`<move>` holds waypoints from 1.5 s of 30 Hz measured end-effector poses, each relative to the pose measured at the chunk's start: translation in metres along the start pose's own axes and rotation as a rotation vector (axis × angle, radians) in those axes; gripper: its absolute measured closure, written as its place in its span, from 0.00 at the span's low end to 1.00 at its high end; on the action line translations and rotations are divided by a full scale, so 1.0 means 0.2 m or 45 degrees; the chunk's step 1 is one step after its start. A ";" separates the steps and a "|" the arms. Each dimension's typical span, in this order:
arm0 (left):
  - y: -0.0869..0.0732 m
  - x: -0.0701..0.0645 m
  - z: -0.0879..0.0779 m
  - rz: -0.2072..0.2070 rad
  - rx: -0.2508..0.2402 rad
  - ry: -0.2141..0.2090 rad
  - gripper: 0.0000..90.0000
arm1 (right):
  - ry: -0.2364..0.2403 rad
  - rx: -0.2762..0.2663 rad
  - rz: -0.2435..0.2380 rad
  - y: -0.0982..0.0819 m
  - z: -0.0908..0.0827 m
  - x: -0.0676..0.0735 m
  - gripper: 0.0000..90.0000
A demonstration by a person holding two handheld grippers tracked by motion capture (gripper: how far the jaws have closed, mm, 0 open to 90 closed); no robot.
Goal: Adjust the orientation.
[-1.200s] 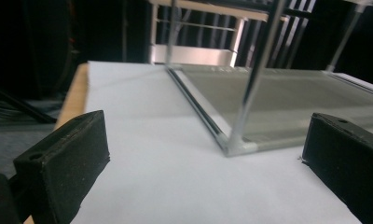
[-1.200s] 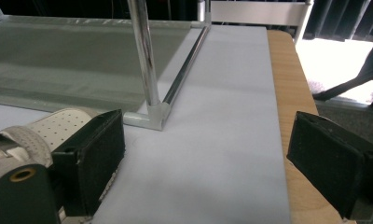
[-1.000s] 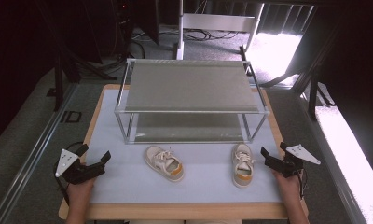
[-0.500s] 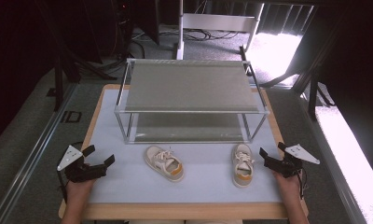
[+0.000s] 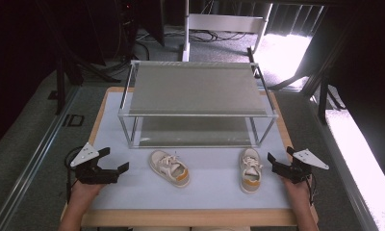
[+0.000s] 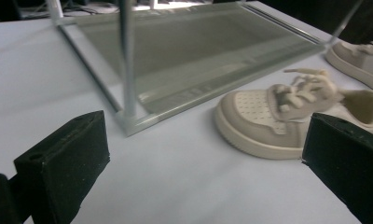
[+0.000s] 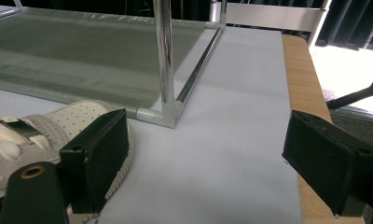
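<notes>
two small beige shoes lie on the white-covered bench, just in front of a two-tier metal rack. the left shoe sits near the middle, its toe toward 10 o'clock and its orange heel toward 4 o'clock. the right shoe lies well apart at its 3 o'clock side, with its toe toward 12 o'clock, near the rack's front right leg.

the left gripper hovers at 9 o'clock from the left shoe, its fingers spread wide and holding nothing; in the left gripper view the left shoe lies ahead between the black fingers. the right gripper sits just beside the right shoe's outer edge, its fingers also wide apart and empty, and in the right gripper view one of them overlaps the right shoe.

the shoes look light and soft in the upper, with firmer rubber soles and loose laces that may snag. a sound hold would likely be across the sides at the midfoot or on the padded heel collar, clear of the laces. a pinch on the toe cap alone could slip, since it is rounded and smooth.
</notes>
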State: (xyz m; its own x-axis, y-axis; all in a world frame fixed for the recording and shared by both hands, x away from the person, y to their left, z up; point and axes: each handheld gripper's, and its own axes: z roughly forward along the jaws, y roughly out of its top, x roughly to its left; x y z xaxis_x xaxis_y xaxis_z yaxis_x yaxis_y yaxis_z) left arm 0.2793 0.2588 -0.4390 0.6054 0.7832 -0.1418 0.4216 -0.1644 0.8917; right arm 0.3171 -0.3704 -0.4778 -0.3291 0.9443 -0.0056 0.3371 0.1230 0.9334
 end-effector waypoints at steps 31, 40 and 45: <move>0.30 -0.31 0.16 0.310 0.269 -0.273 0.00 | 0.018 0.005 -0.014 0.00 0.00 0.00 0.16; 0.36 -0.40 0.22 0.426 0.392 -0.315 0.00 | 0.021 0.011 -0.020 0.00 0.01 0.00 0.17; 0.39 -0.44 0.25 0.486 0.470 -0.329 0.00 | 0.022 0.010 -0.022 0.00 0.01 0.00 0.17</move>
State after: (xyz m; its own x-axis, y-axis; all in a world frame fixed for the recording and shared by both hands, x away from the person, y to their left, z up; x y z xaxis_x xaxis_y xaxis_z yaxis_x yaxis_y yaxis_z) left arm 0.2924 0.1475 -0.3792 0.8858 0.4637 0.0184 0.3205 -0.6400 0.6984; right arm 0.3179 -0.3694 -0.4780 -0.3498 0.9367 -0.0153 0.3380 0.1414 0.9305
